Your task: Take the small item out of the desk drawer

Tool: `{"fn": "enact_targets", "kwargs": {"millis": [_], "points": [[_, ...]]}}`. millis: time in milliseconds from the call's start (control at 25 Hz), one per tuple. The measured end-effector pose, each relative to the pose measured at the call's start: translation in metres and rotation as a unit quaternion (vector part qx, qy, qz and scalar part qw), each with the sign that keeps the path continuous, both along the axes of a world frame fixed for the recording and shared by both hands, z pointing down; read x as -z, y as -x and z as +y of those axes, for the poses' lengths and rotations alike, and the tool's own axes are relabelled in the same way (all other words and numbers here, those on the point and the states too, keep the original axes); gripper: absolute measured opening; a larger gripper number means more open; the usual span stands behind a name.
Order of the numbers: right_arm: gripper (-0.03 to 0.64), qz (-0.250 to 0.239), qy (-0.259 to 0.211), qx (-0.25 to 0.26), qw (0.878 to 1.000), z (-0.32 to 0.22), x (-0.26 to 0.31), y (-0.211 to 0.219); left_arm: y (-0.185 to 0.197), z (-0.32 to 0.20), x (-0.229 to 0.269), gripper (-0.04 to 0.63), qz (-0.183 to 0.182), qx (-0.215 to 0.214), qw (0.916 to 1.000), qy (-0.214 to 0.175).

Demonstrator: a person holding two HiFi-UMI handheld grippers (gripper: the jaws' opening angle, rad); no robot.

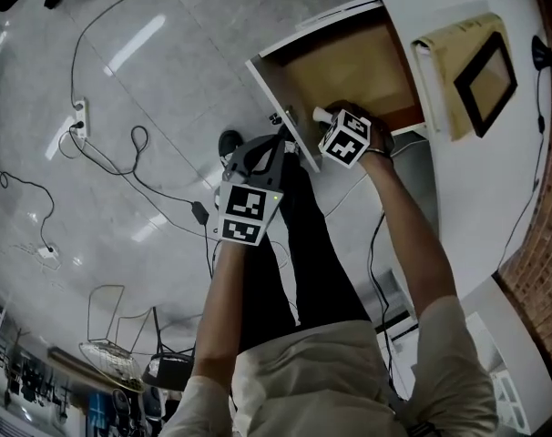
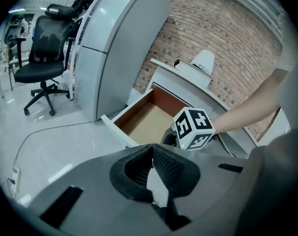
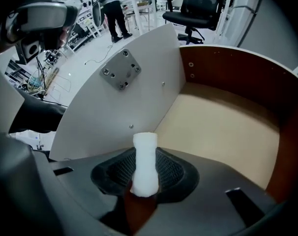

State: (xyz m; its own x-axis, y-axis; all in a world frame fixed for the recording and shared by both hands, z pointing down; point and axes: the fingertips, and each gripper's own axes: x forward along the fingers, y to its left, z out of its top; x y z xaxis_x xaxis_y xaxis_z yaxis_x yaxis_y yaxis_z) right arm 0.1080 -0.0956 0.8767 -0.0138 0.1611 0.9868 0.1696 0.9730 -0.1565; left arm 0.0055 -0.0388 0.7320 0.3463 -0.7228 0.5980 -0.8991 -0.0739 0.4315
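The right gripper is clenched on the small item, a white, roll-like piece that stands up between the two dark pads and sticks out past them towards twelve o'clock. In the right gripper view the drawer lies beyond the item, from twelve round to three o'clock. Its tan floor is bare, and the item does not touch it. The white drawer front, which carries a small metal plate, rises at eleven o'clock of the item.

In the head view the right gripper hangs over the near corner of the open drawer, just beside the front panel. The left gripper sits at about seven o'clock of it, outside the drawer. The left gripper view shows its jaws closed pad against pad with nothing between them, and the drawer lies ahead at twelve o'clock.

Judged from this, the drawer is open and the item is gripped and clear of the drawer floor. What is left is to carry it out past the drawer walls and set it down. The desk at one o'clock looks like a place for that.

By count there are two grippers, one drawer, and one small item. No second item shows inside the drawer.
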Motion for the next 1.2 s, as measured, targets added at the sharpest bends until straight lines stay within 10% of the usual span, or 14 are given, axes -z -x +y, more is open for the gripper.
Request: {"fn": "enact_targets", "kwargs": {"millis": [680,1200], "points": [[0.146,-0.015,-0.007,-0.042,0.999,0.033,0.032,0.006,0.009,0.010,0.031,0.017,-0.013,-0.066,0.9976,-0.015],[0.146,-0.069,-0.019,-0.165,0.984,0.040,0.122,0.006,0.013,0.017,0.081,0.017,-0.005,-0.062,0.9979,-0.017]]}}
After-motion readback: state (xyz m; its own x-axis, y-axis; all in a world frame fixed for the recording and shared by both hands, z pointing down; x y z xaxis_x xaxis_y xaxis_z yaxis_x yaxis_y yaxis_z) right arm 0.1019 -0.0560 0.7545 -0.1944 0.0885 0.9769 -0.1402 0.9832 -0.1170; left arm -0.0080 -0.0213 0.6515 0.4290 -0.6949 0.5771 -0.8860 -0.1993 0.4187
